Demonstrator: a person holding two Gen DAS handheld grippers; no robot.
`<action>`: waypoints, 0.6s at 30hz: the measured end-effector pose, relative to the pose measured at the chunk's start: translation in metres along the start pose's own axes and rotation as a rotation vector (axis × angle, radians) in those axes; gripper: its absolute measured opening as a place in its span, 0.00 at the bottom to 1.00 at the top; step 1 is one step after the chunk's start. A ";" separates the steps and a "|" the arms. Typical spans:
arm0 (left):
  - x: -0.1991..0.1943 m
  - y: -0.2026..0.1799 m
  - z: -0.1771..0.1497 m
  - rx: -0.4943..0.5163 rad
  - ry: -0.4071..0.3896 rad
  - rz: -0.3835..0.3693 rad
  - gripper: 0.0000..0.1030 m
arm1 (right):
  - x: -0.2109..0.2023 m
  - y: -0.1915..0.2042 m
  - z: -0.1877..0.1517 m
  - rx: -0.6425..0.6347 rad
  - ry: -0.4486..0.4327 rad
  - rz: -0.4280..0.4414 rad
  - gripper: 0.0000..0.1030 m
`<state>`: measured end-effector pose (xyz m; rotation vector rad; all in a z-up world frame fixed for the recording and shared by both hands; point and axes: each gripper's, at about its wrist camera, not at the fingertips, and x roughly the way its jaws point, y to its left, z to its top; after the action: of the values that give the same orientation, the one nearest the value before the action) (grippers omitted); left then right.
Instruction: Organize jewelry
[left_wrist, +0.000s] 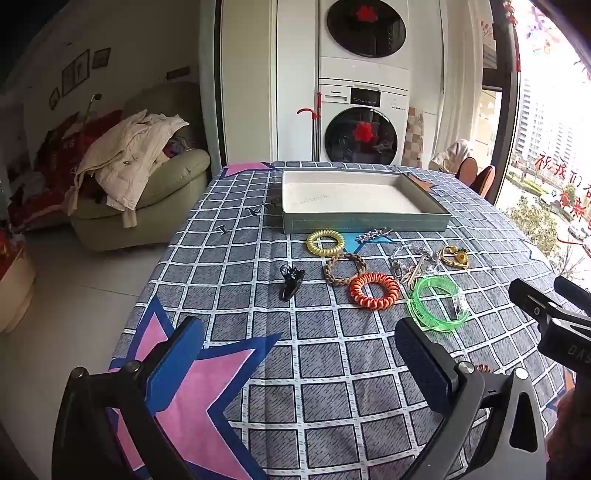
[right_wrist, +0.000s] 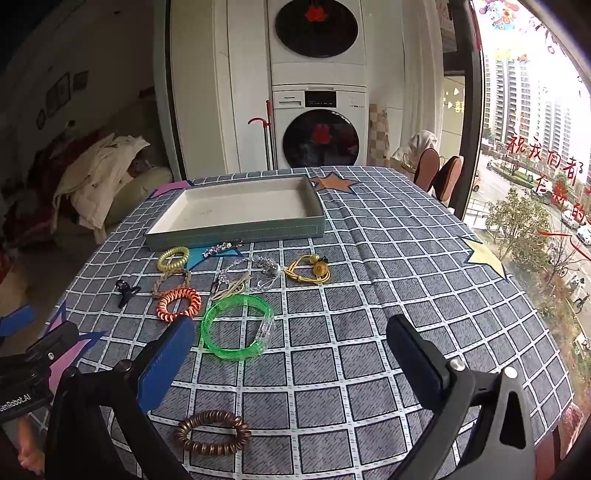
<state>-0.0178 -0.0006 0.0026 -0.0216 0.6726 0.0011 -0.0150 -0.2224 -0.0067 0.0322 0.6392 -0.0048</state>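
Note:
A shallow grey tray (left_wrist: 365, 223) (right_wrist: 236, 232) with a white inside stands empty at the far side of the table. In front of it lie a yellow coil band (left_wrist: 325, 242) (right_wrist: 173, 258), a braided bracelet (left_wrist: 345, 268), an orange coil band (left_wrist: 375, 290) (right_wrist: 179, 304), a green bangle (left_wrist: 437, 308) (right_wrist: 236, 326), a yellow cord bracelet (left_wrist: 454, 256) (right_wrist: 308, 269), a silver clip (left_wrist: 373, 234), clear beads (right_wrist: 255, 275) and a black claw clip (left_wrist: 291, 282) (right_wrist: 125, 291). A brown coil band (right_wrist: 212, 432) lies nearest. My left gripper (left_wrist: 299, 354) and right gripper (right_wrist: 291, 350) hover open, holding nothing.
A checked cloth with star patches covers the table (left_wrist: 332, 369). Stacked washer and dryer (left_wrist: 364, 122) stand behind it, a sofa with clothes (left_wrist: 140, 173) to the left, chairs (right_wrist: 439, 177) and a large window (right_wrist: 535, 147) to the right. The right gripper's body (left_wrist: 554, 317) shows at the left view's edge.

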 end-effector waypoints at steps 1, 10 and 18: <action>0.000 0.001 0.000 -0.002 -0.002 0.001 1.00 | -0.001 0.000 0.000 -0.001 -0.003 0.000 1.00; -0.002 0.006 0.003 -0.008 -0.019 0.017 1.00 | -0.004 0.001 0.002 -0.004 -0.033 -0.004 1.00; -0.001 0.007 0.002 -0.006 -0.023 0.023 1.00 | -0.007 0.002 0.004 -0.020 -0.058 -0.008 1.00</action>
<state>-0.0177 0.0060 0.0050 -0.0191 0.6502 0.0257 -0.0179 -0.2204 0.0010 0.0099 0.5808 -0.0066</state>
